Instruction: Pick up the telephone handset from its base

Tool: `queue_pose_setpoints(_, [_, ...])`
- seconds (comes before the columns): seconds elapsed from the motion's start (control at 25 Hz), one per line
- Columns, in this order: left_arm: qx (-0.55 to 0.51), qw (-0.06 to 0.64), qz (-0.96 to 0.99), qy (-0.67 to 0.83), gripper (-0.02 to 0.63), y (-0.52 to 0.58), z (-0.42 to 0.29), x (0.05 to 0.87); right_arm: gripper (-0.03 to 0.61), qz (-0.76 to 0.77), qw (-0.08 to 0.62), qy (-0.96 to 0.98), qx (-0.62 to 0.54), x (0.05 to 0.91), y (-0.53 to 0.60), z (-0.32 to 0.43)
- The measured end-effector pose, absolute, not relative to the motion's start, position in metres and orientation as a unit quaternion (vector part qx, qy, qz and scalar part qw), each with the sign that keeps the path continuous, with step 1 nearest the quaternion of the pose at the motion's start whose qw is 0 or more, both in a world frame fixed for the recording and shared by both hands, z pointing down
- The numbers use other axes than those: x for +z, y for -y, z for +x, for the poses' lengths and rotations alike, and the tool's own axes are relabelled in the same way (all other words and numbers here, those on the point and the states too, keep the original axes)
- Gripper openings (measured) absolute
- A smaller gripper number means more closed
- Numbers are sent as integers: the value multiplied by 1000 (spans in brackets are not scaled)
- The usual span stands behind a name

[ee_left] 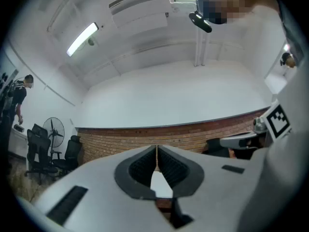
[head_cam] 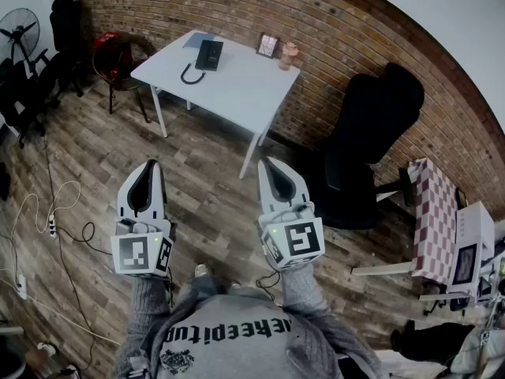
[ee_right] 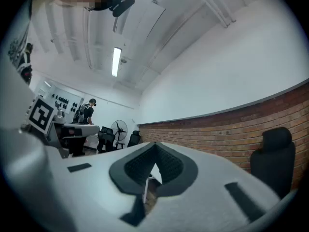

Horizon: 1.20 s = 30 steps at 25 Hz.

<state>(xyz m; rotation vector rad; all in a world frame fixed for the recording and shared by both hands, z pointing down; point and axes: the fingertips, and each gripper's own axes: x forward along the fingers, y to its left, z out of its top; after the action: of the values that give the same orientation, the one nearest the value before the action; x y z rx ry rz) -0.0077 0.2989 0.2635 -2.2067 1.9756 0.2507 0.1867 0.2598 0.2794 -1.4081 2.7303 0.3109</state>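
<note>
A black telephone (head_cam: 209, 54) with its handset on the base lies on a white table (head_cam: 237, 93) far ahead by the brick wall; a curly cord hangs off its near side. My left gripper (head_cam: 147, 166) and right gripper (head_cam: 271, 164) are held side by side above the wooden floor, well short of the table. Both point slightly upward. In the left gripper view the left gripper (ee_left: 156, 151) has its jaws together with nothing between them. The right gripper (ee_right: 154, 149) looks the same in the right gripper view, empty and shut.
A black office chair (head_cam: 367, 148) stands right of the table. A small picture frame (head_cam: 268, 46) and a pink jar (head_cam: 289, 55) sit on the table's far side. A fan (head_cam: 20, 30) and dark chairs (head_cam: 31, 85) fill the left; cables (head_cam: 47, 212) trail across the floor.
</note>
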Motion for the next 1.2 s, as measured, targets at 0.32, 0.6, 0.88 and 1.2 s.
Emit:
queue_pose_setpoints(0.32, [78, 92, -736, -666, 12, -310, -4, 262, 5, -455, 33, -884, 101, 276, -271, 191])
queue_pose_setpoints(0.6, [76, 90, -735, -668, 12, -308, -8, 262, 5, -455, 32, -884, 100, 276, -269, 188])
queue_pose_setpoints(0.88, [82, 88, -731, -671, 12, -290, -18, 262, 5, -469, 52, -874, 119, 269, -253, 184])
queue_pose_setpoints(1.2, [88, 93, -737, -664, 12, -262, -42, 259, 5, -475, 45, -871, 119, 273, -227, 160])
